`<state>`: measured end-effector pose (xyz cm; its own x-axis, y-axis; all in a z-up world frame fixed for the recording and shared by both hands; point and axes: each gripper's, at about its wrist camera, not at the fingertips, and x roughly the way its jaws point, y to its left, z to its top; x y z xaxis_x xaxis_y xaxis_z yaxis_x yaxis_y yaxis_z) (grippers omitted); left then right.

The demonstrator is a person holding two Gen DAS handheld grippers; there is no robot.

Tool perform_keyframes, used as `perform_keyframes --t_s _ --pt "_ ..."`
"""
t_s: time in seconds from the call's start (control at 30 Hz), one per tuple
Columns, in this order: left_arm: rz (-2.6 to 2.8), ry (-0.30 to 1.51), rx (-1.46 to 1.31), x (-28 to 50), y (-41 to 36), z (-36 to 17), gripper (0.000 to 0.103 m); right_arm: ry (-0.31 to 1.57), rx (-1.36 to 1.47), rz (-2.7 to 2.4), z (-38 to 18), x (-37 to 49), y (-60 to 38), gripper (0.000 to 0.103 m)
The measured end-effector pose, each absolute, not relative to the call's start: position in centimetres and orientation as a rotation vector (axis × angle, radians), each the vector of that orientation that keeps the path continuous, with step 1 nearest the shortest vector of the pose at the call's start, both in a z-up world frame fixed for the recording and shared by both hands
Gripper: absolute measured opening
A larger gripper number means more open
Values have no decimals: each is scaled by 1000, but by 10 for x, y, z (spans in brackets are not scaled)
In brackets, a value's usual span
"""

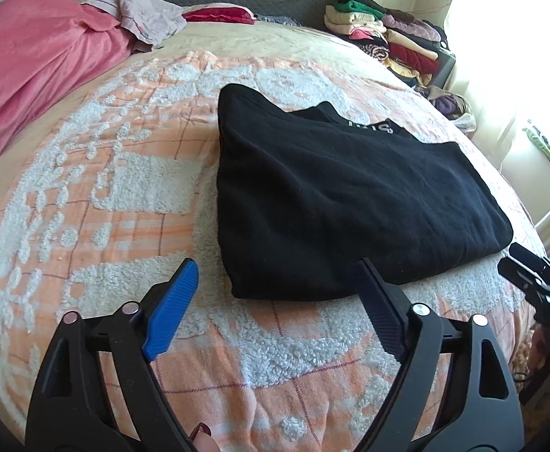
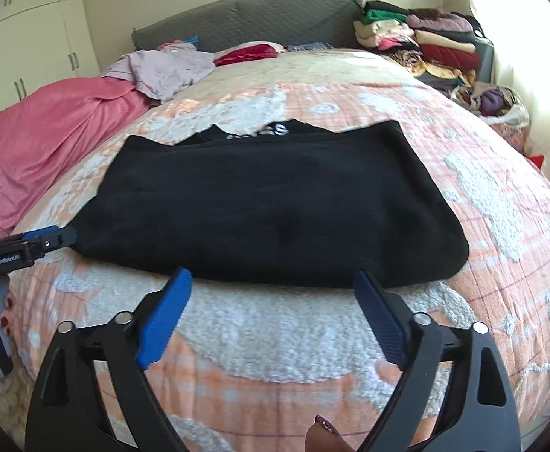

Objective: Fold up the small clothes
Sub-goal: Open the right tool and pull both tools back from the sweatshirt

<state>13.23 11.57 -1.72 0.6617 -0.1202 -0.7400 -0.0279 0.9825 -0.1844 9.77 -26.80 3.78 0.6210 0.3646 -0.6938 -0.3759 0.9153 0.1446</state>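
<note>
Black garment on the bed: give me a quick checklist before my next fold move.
1. Left gripper open, nothing between the fingers: ok.
2. Right gripper open and empty: ok.
3. Black garment lies flat on the orange blanket: ok.
4. Near edge in front of both grippers, unobstructed: ok.
5. Layers underneath aligned: cannot tell.
6. Pink sheet apart from the garment: ok.

Black garment [image 1: 350,203], white lettering; orange-white patterned bedspread [image 1: 105,188]; pink blanket [image 1: 30,75]; blue fingers [image 2: 165,320].

Blk claws [image 1: 275,278], blue pads [image 2: 165,324], silver screws.
</note>
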Motion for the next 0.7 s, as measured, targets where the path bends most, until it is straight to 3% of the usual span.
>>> perform_keyframes --t_s 0.17,0.7 --pt "-26 835 -195 132 123 -13 93 768 -71 484 46 91 -245 94" --pt "96 840 -239 140 159 -14 93 714 -291 623 41 86 -155 96"
